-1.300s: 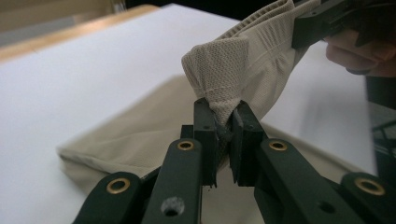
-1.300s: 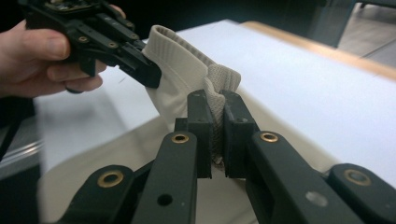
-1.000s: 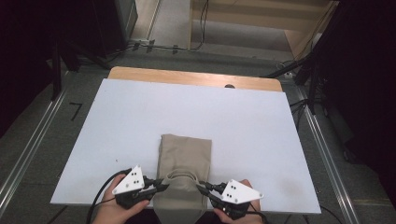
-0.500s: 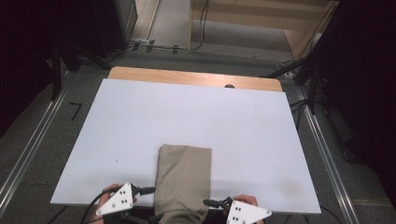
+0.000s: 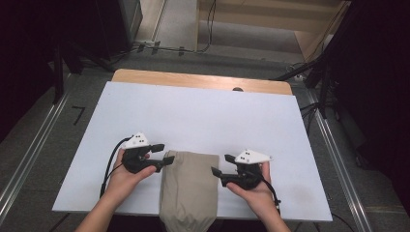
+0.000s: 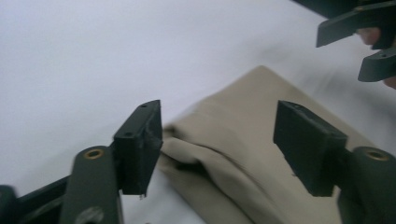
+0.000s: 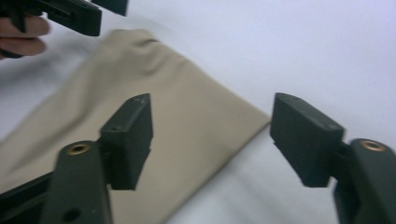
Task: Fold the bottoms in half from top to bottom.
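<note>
The white rectangular tabletop sheet (image 5: 203, 116) lies bare across its whole far half and along both side margins, giving either gripper unobstructed passage there. The only obstacle on it is the folded beige fabric bundle (image 5: 188, 188), which lies at the near edge and overhangs it, between the left gripper (image 5: 162, 155) and the right gripper (image 5: 218, 174). Each gripper stands just beside a far corner of the bundle with jaws apart and nothing between the pads; the jaws have just been closing, and the bundle blocks direct passage between them.
</note>
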